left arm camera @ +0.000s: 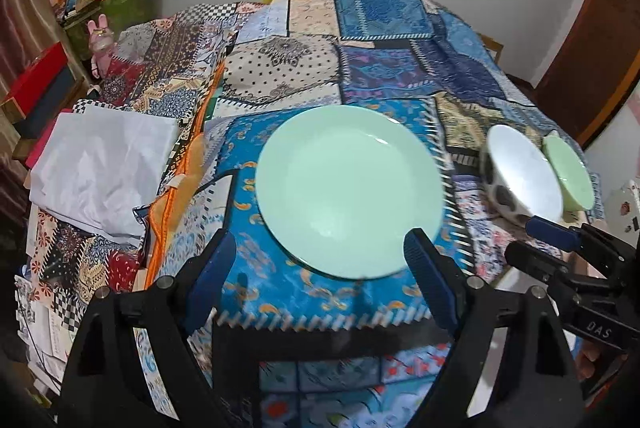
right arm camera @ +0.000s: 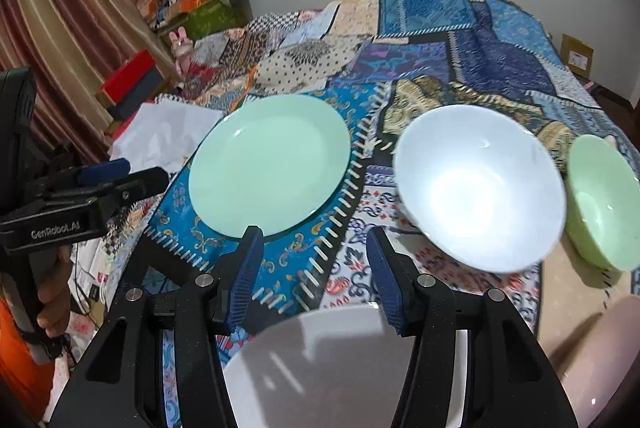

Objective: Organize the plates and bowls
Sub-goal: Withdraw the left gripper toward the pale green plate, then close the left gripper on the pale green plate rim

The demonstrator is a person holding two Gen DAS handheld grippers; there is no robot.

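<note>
We hold the left gripper [left arm camera: 320,280] wide and empty at the near rim of the plate [left arm camera: 348,192]; the right gripper [right arm camera: 316,276] stands part open, empty, near the white bowl [right arm camera: 480,188]. A shallow bite on the thin rim risks slip.
</note>
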